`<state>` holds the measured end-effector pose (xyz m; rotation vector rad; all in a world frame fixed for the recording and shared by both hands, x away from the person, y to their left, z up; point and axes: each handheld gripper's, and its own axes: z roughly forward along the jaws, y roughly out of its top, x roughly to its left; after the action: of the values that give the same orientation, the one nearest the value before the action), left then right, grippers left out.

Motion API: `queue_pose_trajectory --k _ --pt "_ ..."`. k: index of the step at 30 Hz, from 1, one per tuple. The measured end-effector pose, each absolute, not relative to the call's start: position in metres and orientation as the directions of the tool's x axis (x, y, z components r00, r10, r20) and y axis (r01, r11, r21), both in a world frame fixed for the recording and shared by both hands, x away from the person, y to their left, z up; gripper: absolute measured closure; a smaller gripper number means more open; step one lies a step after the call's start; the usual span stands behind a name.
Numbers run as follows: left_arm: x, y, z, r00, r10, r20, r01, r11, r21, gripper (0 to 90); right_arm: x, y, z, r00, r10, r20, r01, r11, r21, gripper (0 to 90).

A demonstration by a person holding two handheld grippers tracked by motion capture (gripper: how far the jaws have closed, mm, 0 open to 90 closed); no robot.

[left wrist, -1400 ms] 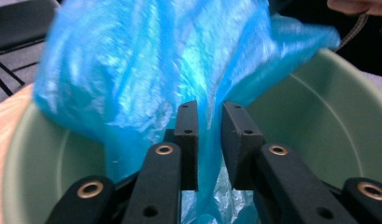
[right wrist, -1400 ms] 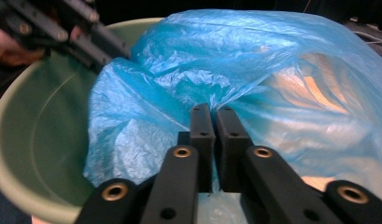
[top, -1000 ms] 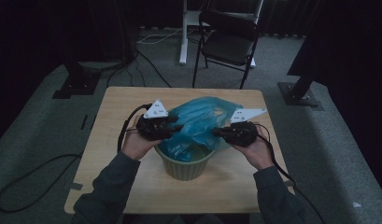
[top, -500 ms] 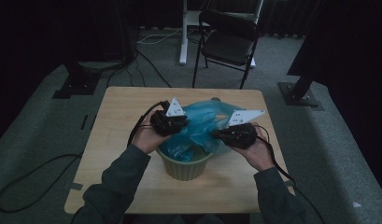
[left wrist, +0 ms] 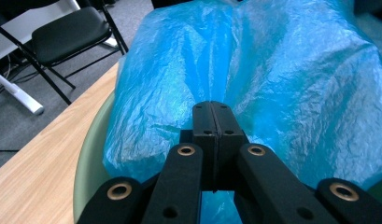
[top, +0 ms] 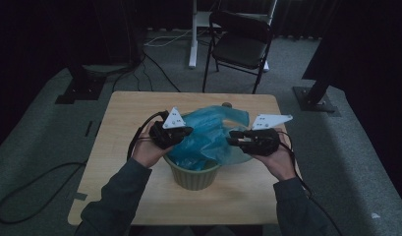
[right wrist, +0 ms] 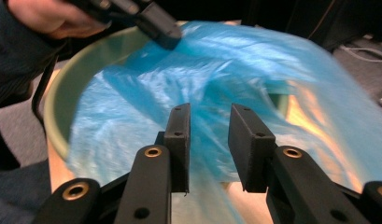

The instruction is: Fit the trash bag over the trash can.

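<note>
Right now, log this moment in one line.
left gripper shut on bag | right gripper opening, off bag | bag in bowl

Blue bag (right wrist: 216,93) motion-blurred, edge-cropped

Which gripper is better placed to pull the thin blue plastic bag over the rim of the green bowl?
Probably left: the left gripper is shut at the blue plastic bag, while the right gripper has just been opening.

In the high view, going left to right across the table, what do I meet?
Left gripper → blue plastic bag over the green bowl → right gripper.
</note>
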<state>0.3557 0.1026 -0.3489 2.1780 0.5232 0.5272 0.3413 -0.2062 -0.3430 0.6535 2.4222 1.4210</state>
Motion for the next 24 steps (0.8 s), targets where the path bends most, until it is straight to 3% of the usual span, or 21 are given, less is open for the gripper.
queue_pose_trajectory --k 5,17,22,24 --pt "0.352 0.108 -0.351 0.822 0.537 0.188 0.190 -0.570 0.800 89.6 0.345 -0.207 -0.335 -0.845 0.536 -0.001 0.249 0.394 0.885 63.1" --pt "0.347 0.114 -0.353 0.817 0.545 0.187 0.182 -0.551 0.814 89.7 0.372 -0.192 -0.338 -0.830 0.558 -0.006 0.312 0.472 0.824 46.2" --pt "0.345 0.117 -0.354 0.815 0.551 0.181 0.181 -0.538 0.823 89.7 0.379 -0.186 -0.348 -0.834 0.552 -0.004 0.334 0.511 0.792 47.2" --pt "0.345 0.119 -0.355 0.812 0.555 0.181 0.182 -0.535 0.825 89.6 0.380 -0.184 -0.351 -0.840 0.543 -0.002 0.337 0.524 0.782 55.5"
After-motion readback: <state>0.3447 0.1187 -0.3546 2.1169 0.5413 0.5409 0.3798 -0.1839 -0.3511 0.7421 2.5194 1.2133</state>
